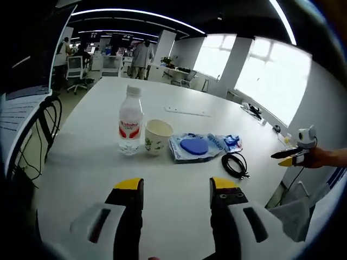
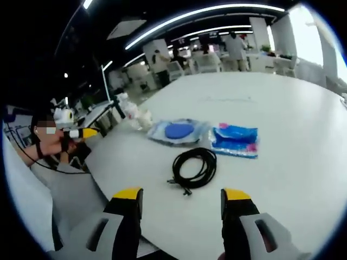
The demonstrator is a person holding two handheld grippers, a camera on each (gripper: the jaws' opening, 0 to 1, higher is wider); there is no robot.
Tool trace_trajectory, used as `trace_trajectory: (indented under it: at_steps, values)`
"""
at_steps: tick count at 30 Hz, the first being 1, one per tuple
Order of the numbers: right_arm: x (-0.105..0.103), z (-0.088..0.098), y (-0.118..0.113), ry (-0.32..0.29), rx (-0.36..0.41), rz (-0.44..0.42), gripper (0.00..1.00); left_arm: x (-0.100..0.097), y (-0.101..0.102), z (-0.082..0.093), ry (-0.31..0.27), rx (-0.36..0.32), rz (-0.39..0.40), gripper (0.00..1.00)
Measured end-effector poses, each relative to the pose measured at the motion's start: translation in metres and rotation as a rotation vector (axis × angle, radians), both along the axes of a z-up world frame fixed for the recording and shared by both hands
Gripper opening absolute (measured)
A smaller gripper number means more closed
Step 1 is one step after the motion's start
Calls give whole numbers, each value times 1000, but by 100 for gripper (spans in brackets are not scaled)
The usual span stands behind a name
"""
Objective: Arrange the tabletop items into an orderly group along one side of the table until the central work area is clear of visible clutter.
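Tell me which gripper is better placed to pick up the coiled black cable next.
Right, probably. The right gripper is open, with the coiled black cable just ahead of it. For the left gripper, the cable sits off to one side; the water bottle and paper cup lie ahead.

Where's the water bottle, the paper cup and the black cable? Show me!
water bottle [image 1: 130,129]: left gripper view, on its red label.
paper cup [image 1: 158,137]: left gripper view, on its side wall.
black cable [image 2: 196,168]: right gripper view, on the coil's right side.
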State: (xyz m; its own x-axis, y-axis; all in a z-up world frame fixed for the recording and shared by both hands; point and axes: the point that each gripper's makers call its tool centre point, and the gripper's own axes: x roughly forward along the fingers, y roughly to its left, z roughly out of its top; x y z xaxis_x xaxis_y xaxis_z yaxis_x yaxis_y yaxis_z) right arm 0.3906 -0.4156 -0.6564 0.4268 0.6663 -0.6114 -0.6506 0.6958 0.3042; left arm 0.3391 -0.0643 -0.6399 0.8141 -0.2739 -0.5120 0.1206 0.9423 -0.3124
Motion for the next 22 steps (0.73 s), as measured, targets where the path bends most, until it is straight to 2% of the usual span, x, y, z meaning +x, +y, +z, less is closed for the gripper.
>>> trace_trajectory:
  at_steps: [22]
  values:
    - [3,-3,-3,15,16,-25,56,-4,2,-4,18,-2,9,47]
